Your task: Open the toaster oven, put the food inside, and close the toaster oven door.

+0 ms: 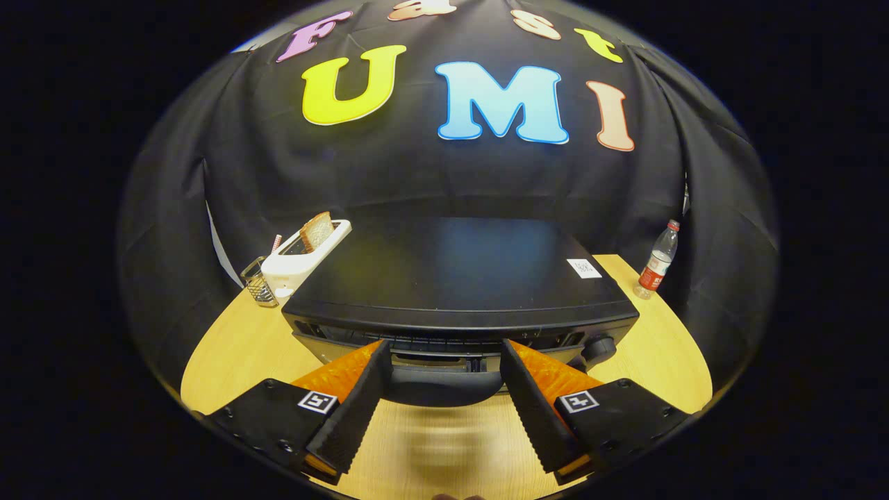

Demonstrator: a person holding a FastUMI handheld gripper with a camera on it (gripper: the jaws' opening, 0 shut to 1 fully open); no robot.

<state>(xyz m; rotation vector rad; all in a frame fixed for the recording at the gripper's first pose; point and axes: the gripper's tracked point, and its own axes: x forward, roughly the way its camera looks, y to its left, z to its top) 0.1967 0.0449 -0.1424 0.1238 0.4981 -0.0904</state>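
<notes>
A black toaster oven [451,271] stands on the wooden table [236,347], seen from above its front. My gripper [446,348] is open, with its fingertips [380,354] up against the top of the oven's front. The dark, rounded door handle [444,390] lies between the fingers, and neither finger presses on it. I cannot tell how far the door stands from the oven body. A control knob [599,345] sits on the front just beyond the right finger. A slice of toast [316,230] stands upright in a white toaster [300,260] behind the oven's left corner.
A small wire holder [258,282] stands next to the white toaster on the left. A plastic bottle with a red label [658,262] stands at the table's right side, beyond the oven. Black cloth walls close in the table at the back and sides.
</notes>
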